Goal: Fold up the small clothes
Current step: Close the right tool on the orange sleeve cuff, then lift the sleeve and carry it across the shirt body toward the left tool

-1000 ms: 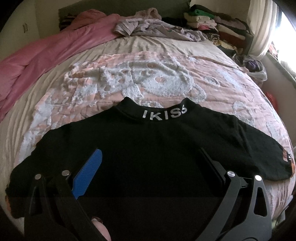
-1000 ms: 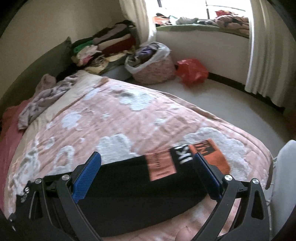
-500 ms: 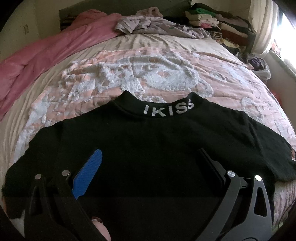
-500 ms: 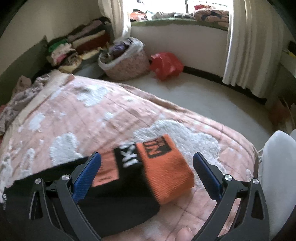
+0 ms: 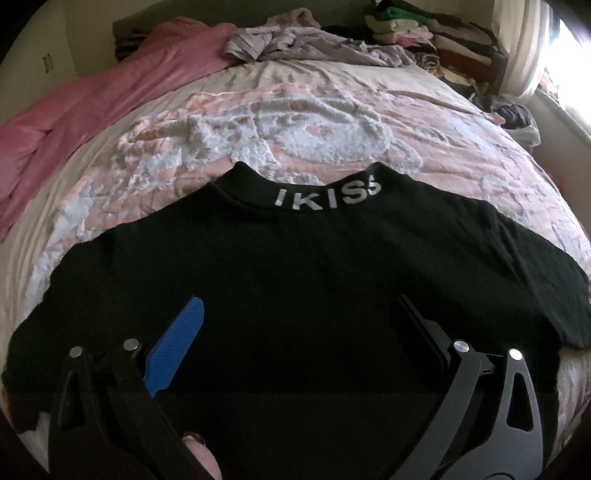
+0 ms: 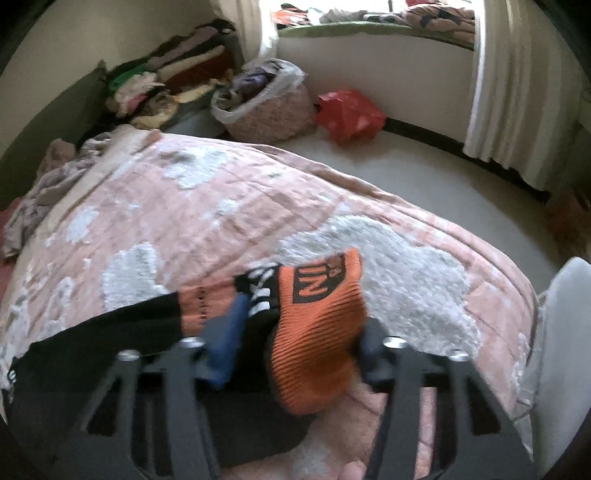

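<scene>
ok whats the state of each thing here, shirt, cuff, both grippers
shirt: spread flat on the bed, collar away from the camera
cuff: orange, bunched between the right gripper's fingers
left gripper: open, over the shirt
right gripper: closing on the cuff, blurred, grip unclear

Your right gripper (image 6: pixel 295 336) motion-blurred; fingers hide cuff (image 6: pixel 317 332) sides. Shirt (image 5: pixel 295 280) hem cut off by frame bottom.

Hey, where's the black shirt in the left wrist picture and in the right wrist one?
Left wrist: black shirt fills the lower middle, collar up, spread flat.
Right wrist: lower left, its orange cuff between the right tongs.
Shared landmark: the stack of folded clothes beyond the bed.
</scene>
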`<action>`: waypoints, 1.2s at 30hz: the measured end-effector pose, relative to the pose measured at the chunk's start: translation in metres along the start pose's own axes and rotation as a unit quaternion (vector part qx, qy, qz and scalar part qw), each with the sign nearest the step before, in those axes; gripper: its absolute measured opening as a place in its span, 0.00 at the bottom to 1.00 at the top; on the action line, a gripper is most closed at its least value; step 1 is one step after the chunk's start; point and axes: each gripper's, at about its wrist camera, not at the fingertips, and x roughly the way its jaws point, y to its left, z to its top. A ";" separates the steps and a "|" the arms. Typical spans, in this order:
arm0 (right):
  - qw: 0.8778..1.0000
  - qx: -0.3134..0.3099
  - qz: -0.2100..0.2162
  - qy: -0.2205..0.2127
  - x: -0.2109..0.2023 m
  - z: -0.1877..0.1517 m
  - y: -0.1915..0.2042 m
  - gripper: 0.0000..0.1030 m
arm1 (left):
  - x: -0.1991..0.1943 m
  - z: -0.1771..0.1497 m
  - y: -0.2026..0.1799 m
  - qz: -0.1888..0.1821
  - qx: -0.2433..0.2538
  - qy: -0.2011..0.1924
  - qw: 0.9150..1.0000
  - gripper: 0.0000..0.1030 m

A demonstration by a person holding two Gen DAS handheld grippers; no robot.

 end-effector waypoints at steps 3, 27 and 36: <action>0.999 -0.015 0.030 -0.017 -0.010 0.001 0.007 0.24 | -0.006 -0.003 -0.002 -0.005 0.000 -0.003 1.000 0.92; 0.951 -0.156 0.255 -0.083 -0.116 -0.026 0.131 0.09 | -0.057 -0.010 0.034 -0.039 -0.026 -0.040 0.998 0.92; 0.917 -0.248 0.307 -0.062 -0.154 -0.067 0.217 0.09 | -0.067 -0.017 0.065 -0.038 -0.048 -0.040 0.997 0.92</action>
